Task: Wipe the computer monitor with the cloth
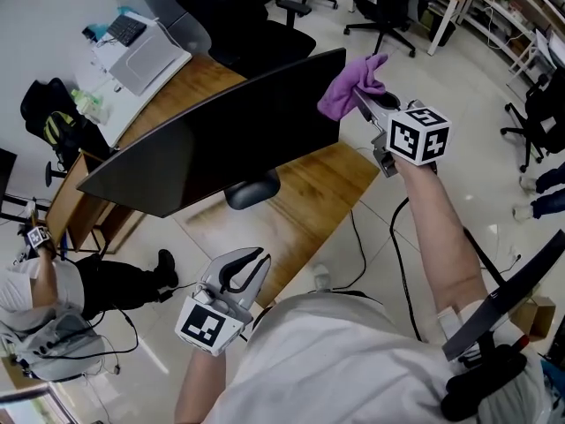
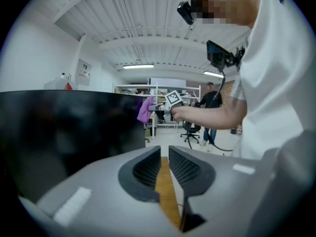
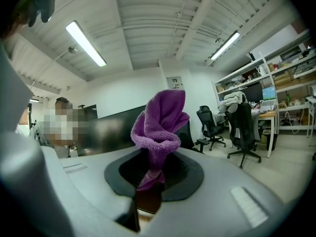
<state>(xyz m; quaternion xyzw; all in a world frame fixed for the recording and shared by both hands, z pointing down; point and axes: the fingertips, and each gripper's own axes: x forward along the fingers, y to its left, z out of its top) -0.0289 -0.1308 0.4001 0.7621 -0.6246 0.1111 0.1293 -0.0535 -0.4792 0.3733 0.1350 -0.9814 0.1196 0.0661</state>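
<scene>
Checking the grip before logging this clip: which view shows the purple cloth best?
The right gripper view: the cloth fills the centre, pinched in the jaws of the right claw. The head view shows it small, near a corner of the monitor; the left gripper view shows only a distant purple scrap.

The monitor (image 1: 221, 140) hides the strip of tabletop (image 1: 313, 193) beneath it and most of its own stand (image 1: 252, 190), of which only a dark base shows below the monitor's lower edge. In the left gripper view the monitor's left part runs off into the picture's dark rim. In the right gripper view the monitor lies blurred behind the cloth (image 3: 159, 120), whose lower end is sunk between the jaws of the right gripper (image 3: 148, 179). Things on the shelves (image 3: 276, 73) right of the monitor are too small to tell.
</scene>
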